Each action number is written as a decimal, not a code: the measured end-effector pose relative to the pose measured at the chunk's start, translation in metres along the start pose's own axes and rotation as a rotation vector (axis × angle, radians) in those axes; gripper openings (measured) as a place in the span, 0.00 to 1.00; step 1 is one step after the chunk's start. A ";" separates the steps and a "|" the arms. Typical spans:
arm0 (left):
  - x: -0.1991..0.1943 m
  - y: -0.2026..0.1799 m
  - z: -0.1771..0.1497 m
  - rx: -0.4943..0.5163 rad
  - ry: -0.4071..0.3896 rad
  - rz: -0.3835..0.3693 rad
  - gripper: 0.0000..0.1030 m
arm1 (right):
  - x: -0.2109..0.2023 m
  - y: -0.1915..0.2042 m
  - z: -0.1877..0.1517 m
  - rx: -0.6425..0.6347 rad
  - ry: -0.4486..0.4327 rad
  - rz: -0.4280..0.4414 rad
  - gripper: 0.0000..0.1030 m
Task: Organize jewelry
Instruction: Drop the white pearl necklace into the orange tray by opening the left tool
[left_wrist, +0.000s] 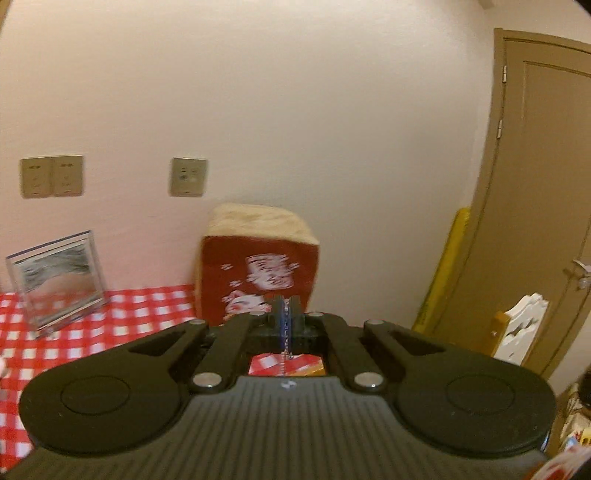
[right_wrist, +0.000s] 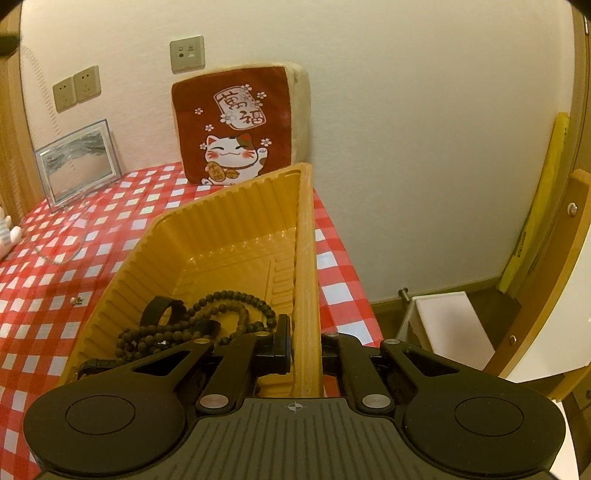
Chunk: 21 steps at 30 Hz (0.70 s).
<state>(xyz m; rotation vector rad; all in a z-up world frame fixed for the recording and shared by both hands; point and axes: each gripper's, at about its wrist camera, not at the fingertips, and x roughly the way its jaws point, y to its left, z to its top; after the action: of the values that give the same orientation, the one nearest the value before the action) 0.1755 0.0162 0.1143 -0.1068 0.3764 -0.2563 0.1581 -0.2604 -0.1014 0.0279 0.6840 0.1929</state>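
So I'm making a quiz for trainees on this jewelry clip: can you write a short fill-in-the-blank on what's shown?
1. The right gripper is clamped on the wall of the ____ tray.
2. A thin silver ____ hangs from the shut left gripper.
3. The dark bead strand lies ____ the tray.
4. The cushion against the wall shows a lucky ____.

Missing words: yellow; chain; inside; cat

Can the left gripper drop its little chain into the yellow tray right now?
Probably yes. The left gripper pinches a thin silver chain hanging free, and the yellow tray is open on top. The right gripper clamps only its side wall, and the beads leave bare floor.
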 end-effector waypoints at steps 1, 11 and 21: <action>0.006 -0.005 0.002 -0.002 -0.001 -0.013 0.00 | 0.000 0.000 0.000 0.001 0.000 0.000 0.06; 0.059 -0.042 -0.006 -0.044 0.033 -0.123 0.00 | -0.002 0.001 0.000 0.001 0.000 0.002 0.06; 0.113 -0.061 -0.111 -0.114 0.341 -0.165 0.00 | -0.002 0.000 0.001 0.002 0.002 0.002 0.06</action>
<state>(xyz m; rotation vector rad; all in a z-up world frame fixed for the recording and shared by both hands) 0.2213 -0.0793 -0.0190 -0.2074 0.7228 -0.4176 0.1569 -0.2605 -0.0989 0.0302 0.6858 0.1944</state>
